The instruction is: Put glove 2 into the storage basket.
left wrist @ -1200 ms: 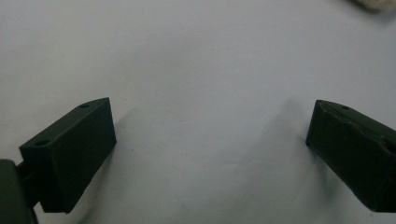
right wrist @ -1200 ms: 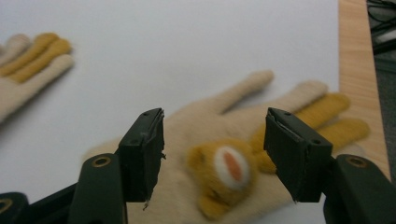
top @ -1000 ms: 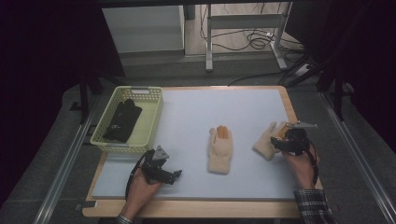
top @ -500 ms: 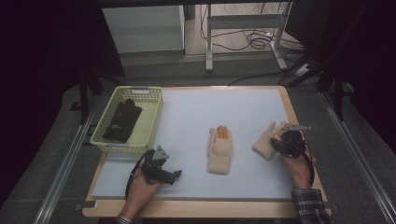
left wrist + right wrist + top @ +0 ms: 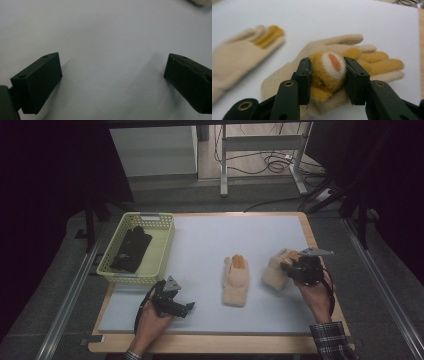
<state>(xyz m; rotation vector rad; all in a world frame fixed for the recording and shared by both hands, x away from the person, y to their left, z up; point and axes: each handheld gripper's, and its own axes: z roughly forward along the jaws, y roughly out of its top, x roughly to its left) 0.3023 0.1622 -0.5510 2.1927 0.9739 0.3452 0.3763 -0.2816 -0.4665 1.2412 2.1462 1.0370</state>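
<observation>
On the pale mat (image 5: 210, 235) covering the wooden table (image 5: 320, 250), no brand, label or writing can be made out on any object. At the mat's left edge a yellow-green basket (image 5: 160, 245) is set, with a dark folded item (image 5: 131, 249) lying inside it. Near the middle of the mat a cream glove (image 5: 235, 281) lies flat, its fingers with orange-yellow patches pointing away from the person. Just to its right, apart from it, a second cream glove (image 5: 274, 270) is found, partly gathered up at the right gripper (image 5: 291, 268). In the right gripper view this glove (image 5: 332, 50) is seen spread with its fingers to the right, and a bunched orange-and-white part of it (image 5: 329, 72) is pinched between the right gripper (image 5: 327, 75); the two black jaws have just been closing and are now pressed against the fabric on both sides, about a third apart. The left gripper (image 5: 176, 306) is held low over the near left part of the mat, well apart from both gloves. In the left gripper view, the left gripper (image 5: 112, 75) is seen with its jaws spread wide over bare mat (image 5: 105, 30), with nothing held between them.
</observation>
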